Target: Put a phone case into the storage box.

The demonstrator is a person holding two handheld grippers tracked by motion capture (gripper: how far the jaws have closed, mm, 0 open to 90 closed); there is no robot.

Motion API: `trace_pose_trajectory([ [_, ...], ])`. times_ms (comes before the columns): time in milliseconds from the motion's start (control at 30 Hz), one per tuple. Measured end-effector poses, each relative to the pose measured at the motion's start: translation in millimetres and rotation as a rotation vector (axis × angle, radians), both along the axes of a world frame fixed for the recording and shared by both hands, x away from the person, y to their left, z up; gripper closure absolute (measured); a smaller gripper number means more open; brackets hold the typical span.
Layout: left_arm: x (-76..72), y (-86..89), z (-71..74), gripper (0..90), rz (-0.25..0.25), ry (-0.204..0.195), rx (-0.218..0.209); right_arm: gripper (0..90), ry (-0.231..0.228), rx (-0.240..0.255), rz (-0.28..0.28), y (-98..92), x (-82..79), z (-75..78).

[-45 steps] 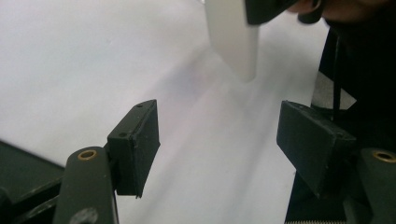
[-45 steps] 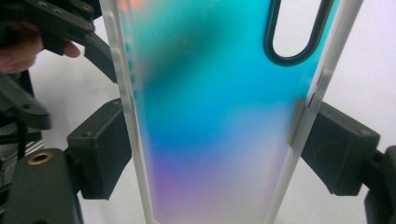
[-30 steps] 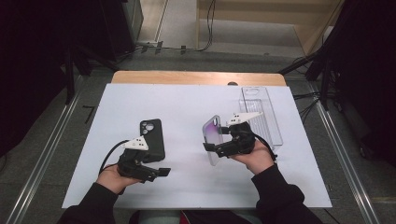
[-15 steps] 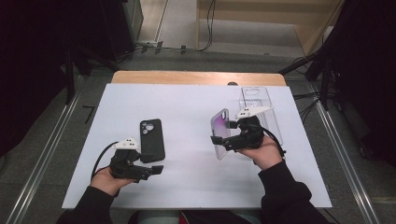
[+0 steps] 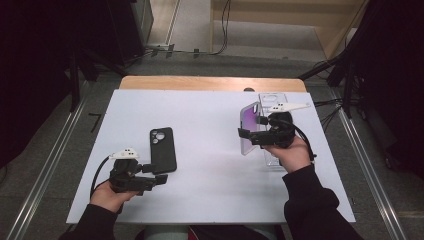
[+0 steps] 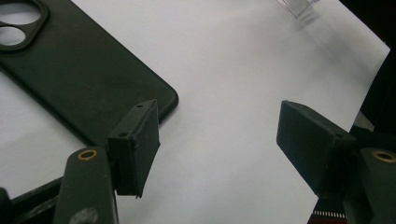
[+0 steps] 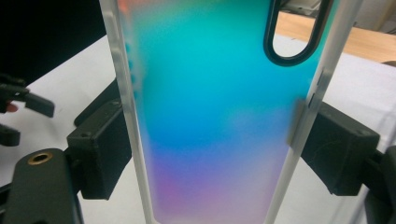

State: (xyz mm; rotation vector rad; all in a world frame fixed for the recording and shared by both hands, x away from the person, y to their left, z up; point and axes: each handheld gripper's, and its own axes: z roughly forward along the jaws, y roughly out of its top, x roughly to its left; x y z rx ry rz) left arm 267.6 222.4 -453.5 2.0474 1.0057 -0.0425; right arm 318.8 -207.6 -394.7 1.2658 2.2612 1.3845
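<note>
Iridescent plastic, a phone case point(image 7: 219, 116), stands upright clamped by its edges in the right tongs point(image 5: 251, 135), lifted off the white surface point(image 5: 210, 165). Just behind those tongs lies a clear case point(image 5: 272, 100), nothing visible in it. The left tongs point(image 6: 219, 144) gape wide, empty, a black phone case point(image 5: 162, 150) just beside one jaw.

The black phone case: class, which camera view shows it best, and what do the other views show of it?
The high view: the whole black phone case lies flat on the white table, camera cutout visible. The left gripper view shows part of it, one corner and the cutout's edge, behind the open left claw.
</note>
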Motion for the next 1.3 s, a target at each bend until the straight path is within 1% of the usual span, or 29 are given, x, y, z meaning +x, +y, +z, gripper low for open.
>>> trace_pose_trajectory([
  [33, 0.4, 1.1, -0.6, 30.1, 0.009, 0.002, 0.006, 14.8, 0.001, 0.003, -0.024, -5.1, 2.1, 1.9],
  [67, 0.4, 1.9, -0.8, 30.1, 0.018, 0.006, 0.018, 14.8, 0.001, 0.003, -0.024, -5.1, 2.1, 1.9],
  [133, 0.6, 3.3, -1.8, 30.1, 0.027, 0.008, 0.013, 14.7, -0.011, -0.001, -0.061, -13.2, 5.4, 3.4],
  [167, 0.6, 3.9, -2.0, 30.1, 0.034, 0.007, 0.011, 14.7, -0.011, -0.001, -0.061, -13.2, 5.4, 3.4],
  [200, 0.6, 4.3, -2.0, 30.1, 0.038, 0.006, 0.01, 14.8, -0.013, -0.005, -0.084, -18.1, 7.4, 4.1],
  [233, 0.5, 4.8, -2.2, 30.1, 0.043, 0.005, 0.01, 14.8, -0.013, -0.005, -0.084, -18.1, 7.4, 4.1],
  [267, 0.2, 5.2, -2.3, 30.1, 0.05, 0.002, 0.009, 14.7, -0.012, -0.004, -0.098, -20.7, 8.5, 4.2],
  [333, -0.2, 5.8, -2.6, 30.0, 0.05, 0.005, 0.013, 14.8, -0.012, -0.002, -0.122, -27.3, 11.4, 4.2],
  [367, -0.6, 5.6, -3.0, 30.1, 0.053, 0.006, 0.017, 14.7, -0.011, -0.002, -0.15, -32.5, 13.8, 4.1],
  [400, -0.8, 5.5, -3.4, 30.1, 0.054, 0.008, 0.019, 14.7, -0.011, -0.002, -0.15, -32.5, 13.8, 4.1],
  [433, -0.9, 5.5, -3.8, 30.1, 0.053, 0.008, 0.023, 14.8, -0.012, -0.003, -0.171, -36.8, 15.9, 3.6],
  [467, -1.1, 5.5, -4.1, 30.1, 0.054, 0.011, 0.024, 14.8, -0.012, -0.003, -0.171, -36.8, 15.9, 3.6],
  [733, -2.6, 6.0, -5.6, 30.0, 0.055, 0.021, 0.025, 14.8, -0.015, -0.008, -0.256, -54.1, 24.1, 2.9],
  [867, -2.9, 5.8, -5.2, 30.1, 0.057, 0.022, 0.013, 14.8, -0.022, -0.016, -0.287, -60.3, 30.4, 1.9],
  [967, -2.7, 5.7, -5.4, 30.0, 0.056, 0.022, 0.009, 14.8, -0.026, -0.014, -0.319, -65.7, 38.7, 1.7],
  [1000, -2.5, 5.9, -5.9, 30.1, 0.054, 0.023, 0.003, 14.8, -0.032, -0.028, -0.352, -68.2, 44.6, 1.9],
  [1033, -2.4, 6.0, -6.2, 30.1, 0.053, 0.025, -0.004, 14.8, -0.032, -0.028, -0.352, -68.2, 44.6, 1.9],
  [1067, -2.0, 6.6, -6.4, 30.1, 0.05, 0.026, -0.01, 14.8, -0.037, -0.037, -0.363, -68.4, 46.4, 1.9],
  [1100, -1.9, 6.9, -6.3, 30.1, 0.052, 0.026, -0.012, 14.8, -0.047, -0.056, -0.377, -68.5, 49.7, 1.8],
  [1133, -1.9, 7.1, -6.4, 30.0, 0.052, 0.023, -0.013, 14.8, -0.056, -0.064, -0.391, -68.1, 52.1, 1.5],
  [1200, -2.5, 7.5, -6.4, 30.1, 0.057, 0.022, -0.015, 14.7, -0.07, -0.075, -0.41, -67.8, 57.7, 0.2],
  [1233, -2.8, 8.0, -6.6, 30.1, 0.06, 0.022, -0.015, 14.7, -0.069, -0.079, -0.417, -67.3, 60.6, -0.6],
  [1300, -3.6, 9.1, -6.5, 30.1, 0.062, 0.019, -0.01, 14.7, -0.079, -0.082, -0.436, -67.1, 66.6, -2.4],
])
